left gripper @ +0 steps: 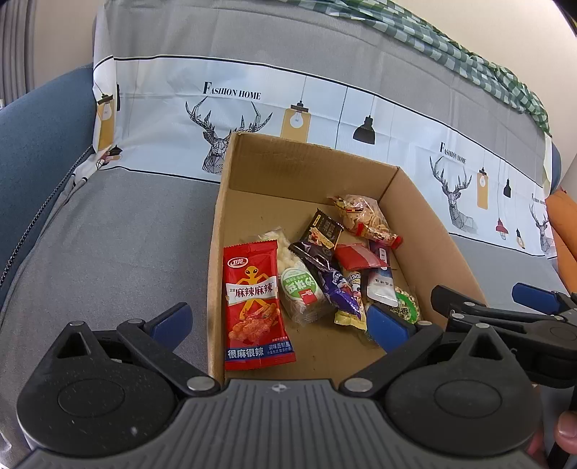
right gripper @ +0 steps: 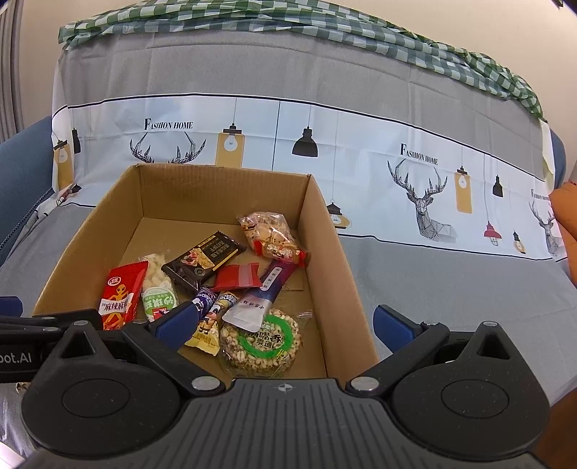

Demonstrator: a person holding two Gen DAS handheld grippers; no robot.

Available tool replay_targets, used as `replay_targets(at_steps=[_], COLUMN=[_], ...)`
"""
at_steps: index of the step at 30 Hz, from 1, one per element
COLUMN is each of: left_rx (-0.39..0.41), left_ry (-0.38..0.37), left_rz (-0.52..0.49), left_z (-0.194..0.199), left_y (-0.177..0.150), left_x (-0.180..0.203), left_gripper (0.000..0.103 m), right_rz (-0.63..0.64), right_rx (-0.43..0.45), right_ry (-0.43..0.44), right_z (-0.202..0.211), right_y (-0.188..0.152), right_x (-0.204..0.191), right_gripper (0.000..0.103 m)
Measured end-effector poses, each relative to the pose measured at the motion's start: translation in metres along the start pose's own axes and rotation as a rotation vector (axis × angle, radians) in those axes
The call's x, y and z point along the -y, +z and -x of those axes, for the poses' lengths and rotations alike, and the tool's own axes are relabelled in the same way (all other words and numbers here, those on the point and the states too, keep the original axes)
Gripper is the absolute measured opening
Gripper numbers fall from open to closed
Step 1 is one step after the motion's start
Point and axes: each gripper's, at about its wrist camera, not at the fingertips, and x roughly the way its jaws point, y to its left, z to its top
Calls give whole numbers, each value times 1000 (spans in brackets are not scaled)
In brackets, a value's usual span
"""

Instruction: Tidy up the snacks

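An open cardboard box [left gripper: 425,223] [right gripper: 324,252] sits on a covered sofa seat and holds several snack packets. Among them are a red spicy-strip packet [left gripper: 256,306] [right gripper: 120,296], a green-label rice snack [left gripper: 299,288] [right gripper: 158,299], a dark bar [left gripper: 321,231] [right gripper: 205,259], a clear biscuit bag [left gripper: 364,216] [right gripper: 270,234] and a round puffed-grain cake [right gripper: 263,341]. My left gripper [left gripper: 277,324] hovers open over the box's near left edge, holding nothing. My right gripper [right gripper: 288,324] [left gripper: 494,296] is open over the near right corner, also empty.
The grey sofa cover [left gripper: 108,234] has a white band printed with deer and lamps [right gripper: 414,180]. A green checked cloth [right gripper: 252,21] lies along the backrest top. A blue sofa arm [left gripper: 36,144] is at left, an orange cushion [right gripper: 568,216] at right. A hand [left gripper: 566,433] grips the right gripper's handle.
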Motion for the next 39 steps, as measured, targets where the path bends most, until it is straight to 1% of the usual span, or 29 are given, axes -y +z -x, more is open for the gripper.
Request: replay_targets(at_steps=[39], left_rx=[-19], left_ry=[-21], left_rz=[15], left_z=[-3], left_y=[-2], left_x=[1], left_gripper=[102], right_rz=[-1], right_rx=[-17], right_ry=[-7], right_z=[-3], right_y=[-4], right_x=[-2], right_gripper=[102])
